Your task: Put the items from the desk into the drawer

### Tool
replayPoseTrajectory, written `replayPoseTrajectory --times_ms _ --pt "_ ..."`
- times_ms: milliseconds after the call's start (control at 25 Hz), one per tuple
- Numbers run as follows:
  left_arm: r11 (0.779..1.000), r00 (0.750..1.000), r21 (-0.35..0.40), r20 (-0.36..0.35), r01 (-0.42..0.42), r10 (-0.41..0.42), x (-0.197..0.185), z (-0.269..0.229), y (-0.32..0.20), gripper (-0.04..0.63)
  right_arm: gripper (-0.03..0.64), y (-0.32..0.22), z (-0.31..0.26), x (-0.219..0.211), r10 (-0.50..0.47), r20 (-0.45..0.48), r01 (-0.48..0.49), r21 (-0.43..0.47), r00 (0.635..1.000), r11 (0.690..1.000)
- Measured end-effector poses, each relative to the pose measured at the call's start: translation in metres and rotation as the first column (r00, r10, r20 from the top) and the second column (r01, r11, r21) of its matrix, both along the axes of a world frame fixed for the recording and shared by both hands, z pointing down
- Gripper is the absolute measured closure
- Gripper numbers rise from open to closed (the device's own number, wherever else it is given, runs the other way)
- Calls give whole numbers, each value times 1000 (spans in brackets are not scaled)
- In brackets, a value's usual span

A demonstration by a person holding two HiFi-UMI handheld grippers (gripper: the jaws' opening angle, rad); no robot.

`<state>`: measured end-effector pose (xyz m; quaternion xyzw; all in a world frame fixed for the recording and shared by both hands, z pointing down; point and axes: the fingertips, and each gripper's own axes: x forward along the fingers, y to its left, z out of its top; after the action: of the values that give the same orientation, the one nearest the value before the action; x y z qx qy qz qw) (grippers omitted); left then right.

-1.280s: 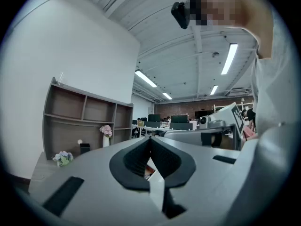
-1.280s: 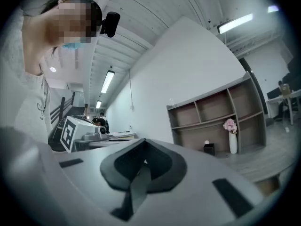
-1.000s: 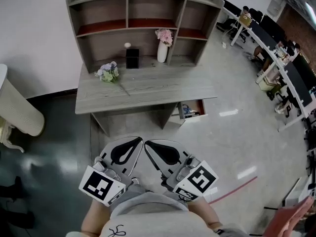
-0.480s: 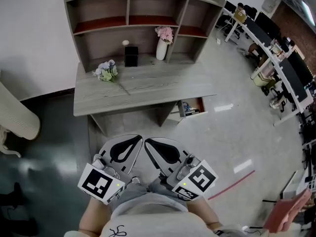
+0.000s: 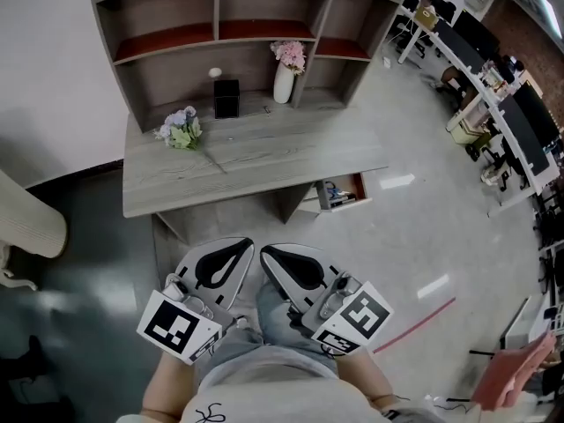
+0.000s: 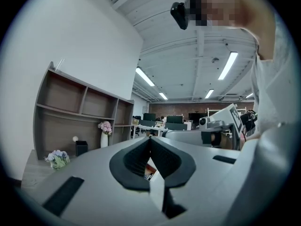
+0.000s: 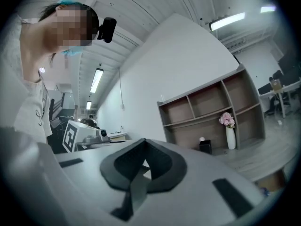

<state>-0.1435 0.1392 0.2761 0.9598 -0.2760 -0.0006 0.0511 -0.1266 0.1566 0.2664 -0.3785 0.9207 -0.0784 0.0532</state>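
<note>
Left gripper and right gripper: fingers pressed together, empty. At 12 o'clock the surface bears one flower bunch, one black box, one vase; one open drawer.

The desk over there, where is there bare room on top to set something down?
The desktop is bare along its front and everywhere right of the flower bunch, out to the right edge. The back strip under the shelves is crowded: the bunch, a black box and a white vase sit there. The open drawer already holds things.
</note>
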Motion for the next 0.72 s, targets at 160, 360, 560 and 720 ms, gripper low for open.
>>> replayPoseTrajectory --times_ms 160,360,560,720 --pt "1000 1000 17 11 20 -20 8 -3 -26 586 610 -28 -2 6 -30 10 30 2 999 1000" --pt "998 998 25 13 55 -55 17 -10 -72 586 609 -74 -9 14 -73 4 73 18 997 997" --pt "995 996 36 10 88 -89 34 -20 -115 586 609 -118 -18 33 -99 2 98 30 995 995" --pt "992 993 47 12 116 -117 51 -27 -145 586 609 -149 -23 52 -120 8 120 35 993 992"
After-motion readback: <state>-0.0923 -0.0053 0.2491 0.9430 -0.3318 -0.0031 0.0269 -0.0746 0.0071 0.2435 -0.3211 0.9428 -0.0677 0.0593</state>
